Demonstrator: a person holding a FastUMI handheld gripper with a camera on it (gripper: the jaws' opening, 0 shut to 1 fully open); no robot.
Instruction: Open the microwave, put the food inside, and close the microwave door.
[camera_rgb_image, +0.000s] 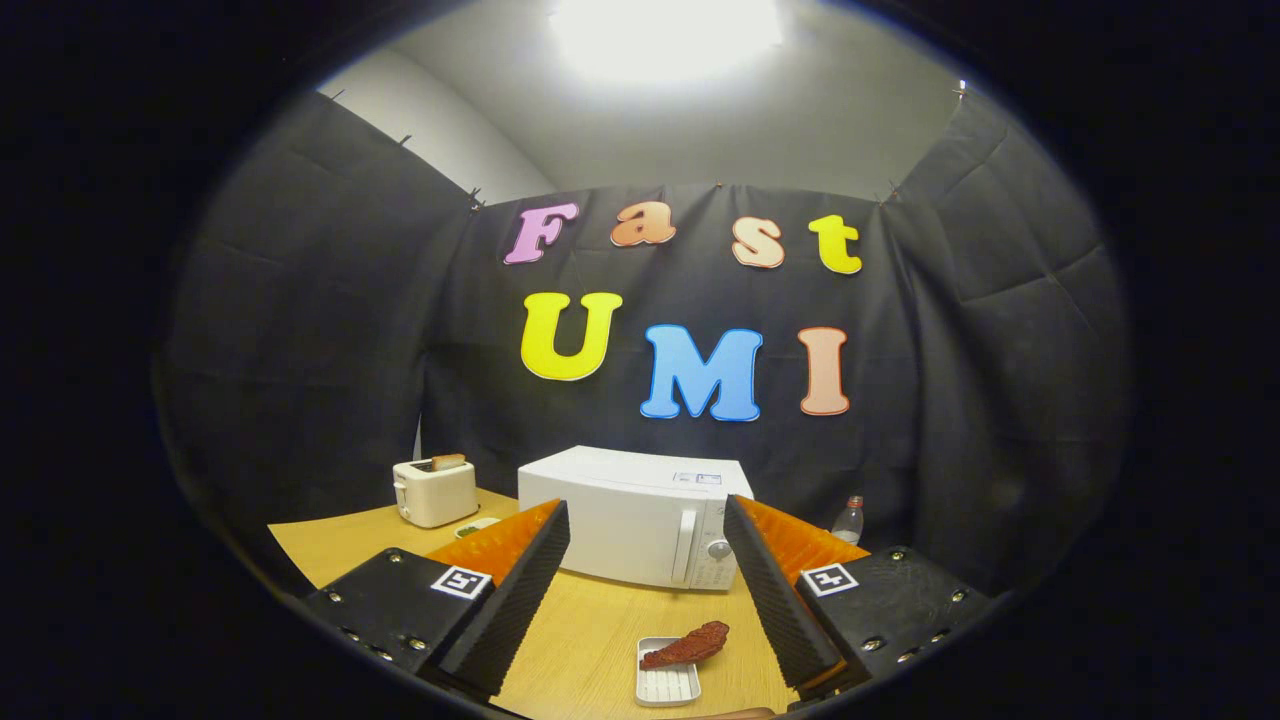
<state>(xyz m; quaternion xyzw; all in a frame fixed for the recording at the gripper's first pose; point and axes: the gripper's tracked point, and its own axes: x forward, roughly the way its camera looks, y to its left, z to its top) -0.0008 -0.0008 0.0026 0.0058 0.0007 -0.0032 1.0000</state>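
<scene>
Ahead, the claw (647, 545) is held wide open and empty above the worktop (590, 630), food (688, 646) between its fingers, microwave (640, 515) beyond, flanked by toaster (434, 490) and bottle (849, 520).

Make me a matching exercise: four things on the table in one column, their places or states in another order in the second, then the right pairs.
Things:
1. microwave
2. toaster
3. food
4. bottle

Places or states:
A. lying on a small white tray, between the open jaws of the gripper
B. standing to the right of the microwave, by the booth wall
C. door shut, beyond the jaws
D. to the left of the microwave, with a slice sticking out of the top

Pairs: 1-C, 2-D, 3-A, 4-B
</scene>
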